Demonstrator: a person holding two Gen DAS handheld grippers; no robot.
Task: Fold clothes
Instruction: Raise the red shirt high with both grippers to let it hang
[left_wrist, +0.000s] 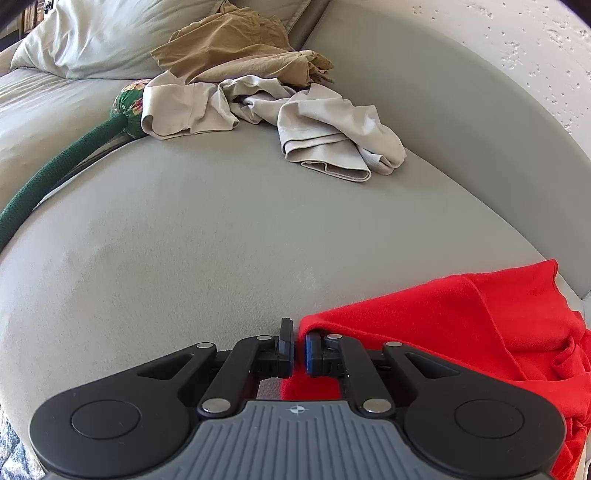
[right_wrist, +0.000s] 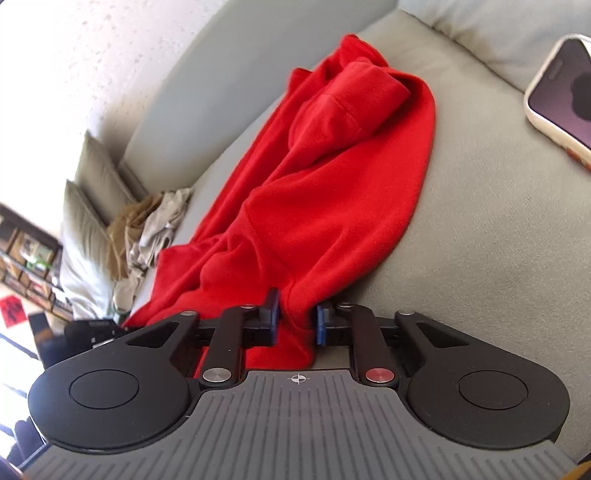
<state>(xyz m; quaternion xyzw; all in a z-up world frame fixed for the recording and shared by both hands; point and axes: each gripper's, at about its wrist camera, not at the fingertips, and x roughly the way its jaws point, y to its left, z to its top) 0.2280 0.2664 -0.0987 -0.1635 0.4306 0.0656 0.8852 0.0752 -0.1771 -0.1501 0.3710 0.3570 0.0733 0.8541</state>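
Note:
A red fleece garment (right_wrist: 332, 173) lies crumpled along the grey sofa seat (left_wrist: 221, 240). In the right wrist view it runs from the backrest down to my right gripper (right_wrist: 297, 317), whose blue pads pinch a bunched fold of its near end. The left wrist view shows the garment's (left_wrist: 461, 325) corner at the lower right. There my left gripper (left_wrist: 298, 349) is nearly closed on its edge, and the cloth drapes over the right finger (left_wrist: 314, 350).
A crumpled beige garment (left_wrist: 258, 107) and a tan one (left_wrist: 236, 48) lie farther along the seat, by a pale pillow (left_wrist: 103, 33). A green fabric tube with a flowered end (left_wrist: 74, 147) lies at the left. A phone (right_wrist: 561, 96) rests on the seat at the right.

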